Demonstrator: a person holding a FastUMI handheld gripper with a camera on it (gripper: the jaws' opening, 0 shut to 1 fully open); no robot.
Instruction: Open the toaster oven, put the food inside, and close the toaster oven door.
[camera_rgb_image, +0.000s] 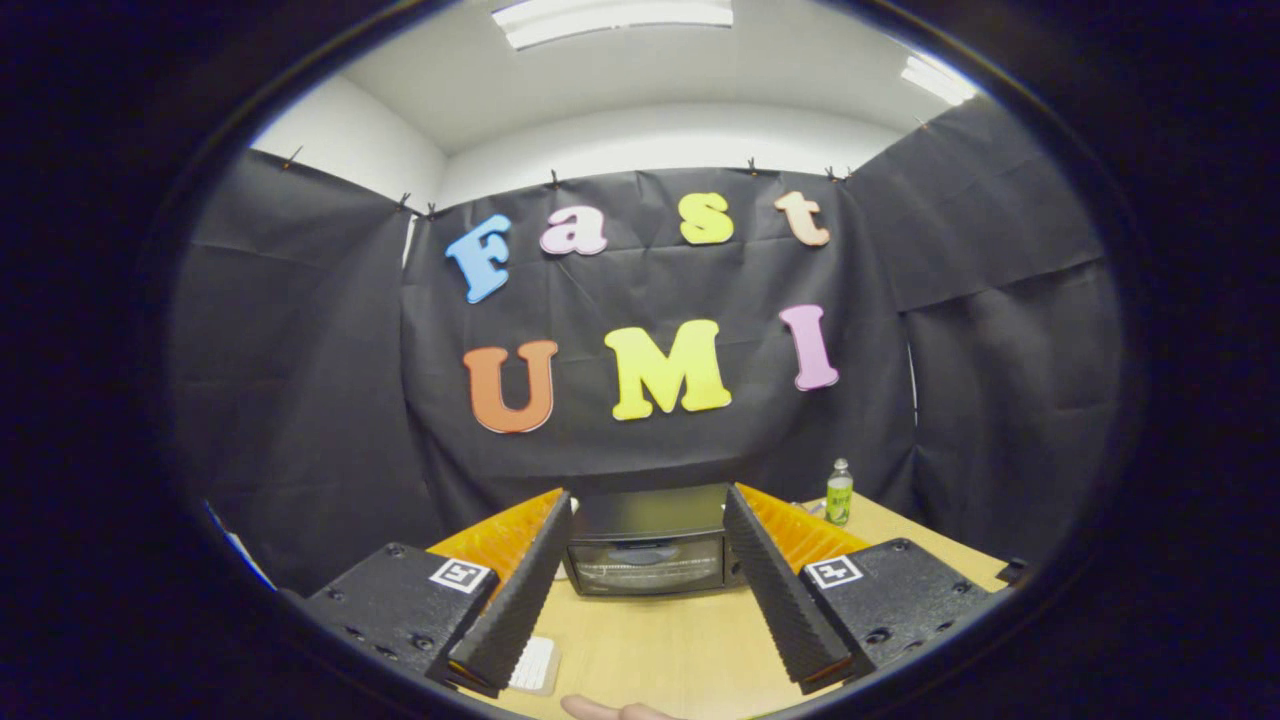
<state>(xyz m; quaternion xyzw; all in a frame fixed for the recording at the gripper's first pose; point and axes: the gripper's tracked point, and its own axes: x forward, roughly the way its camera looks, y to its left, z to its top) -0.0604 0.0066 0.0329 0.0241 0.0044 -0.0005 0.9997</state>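
The toaster oven (648, 548) stands on the desk (660, 650) beyond the tool (648, 585), framed between its 2 spread fingers, which clasp nothing. Its glass door sits closed, a fit for either a job ended or one yet ahead; whether food lies inside is too dim to tell. It is a dark box with a wide window. A green bottle (839, 492) stands off to its right.

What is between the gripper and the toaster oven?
Bare table in the gripper view. The open gripper holds nothing, and the toaster oven sits beyond its fingers.
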